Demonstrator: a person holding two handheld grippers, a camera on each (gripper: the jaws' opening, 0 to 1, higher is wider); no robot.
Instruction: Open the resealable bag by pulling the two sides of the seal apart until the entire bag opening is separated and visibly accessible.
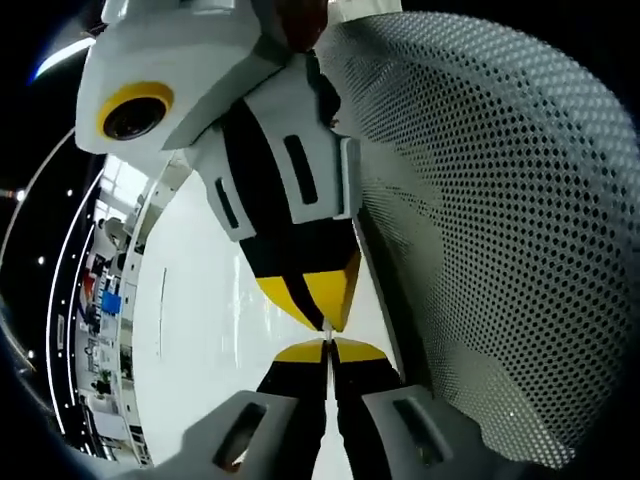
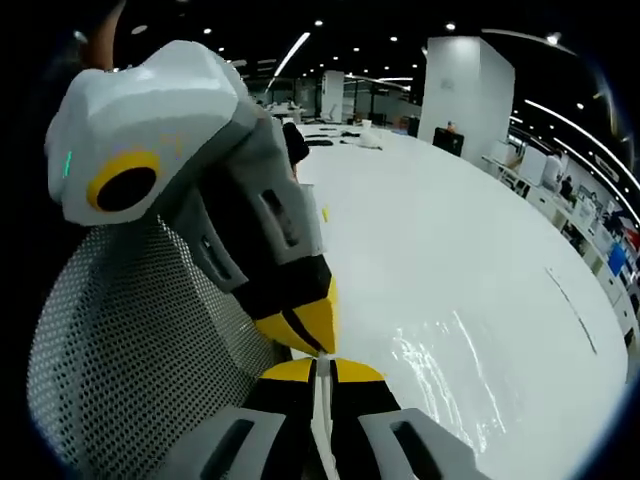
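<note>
Holds the left gripper (image 1: 326,350) low in the left gripper view, its yellow-tipped jaws pressed together with just a thin pale strip showing in the seam between them, seemingly the edge of the bag (image 1: 500,220). Meets it tip to tip with the right gripper (image 1: 322,312), coming down from the top of that view, jaws likewise closed to a narrow seam on the same thin edge. Keeps the bag itself just to the right of both sets of tips: a large pale sheet covered in small dark dots, bulging outward and taking up most of the right half of the view. Cannot tell whether the seal is parted anywhere, being hidden behind the jaws. Leaves a glossy white table (image 1: 220,330) behind the grippers and, far off at the left edge, cluttered shelves (image 1: 100,320). In the right gripper view, puts the right gripper (image 2: 318,368) at the bottom, jaws shut on a slim white strip running up between them, and the left gripper (image 2: 318,335) slanting down from the upper left to touch tips with it. Places the dotted bag (image 2: 130,340) at the lower left, beside and behind the left gripper. Spreads the white table (image 2: 450,280) wide to the right, glare on its surface, with a white pillar (image 2: 460,80) beyond it and rows of ceiling lights (image 2: 300,45) overhead in a dark hall.
</note>
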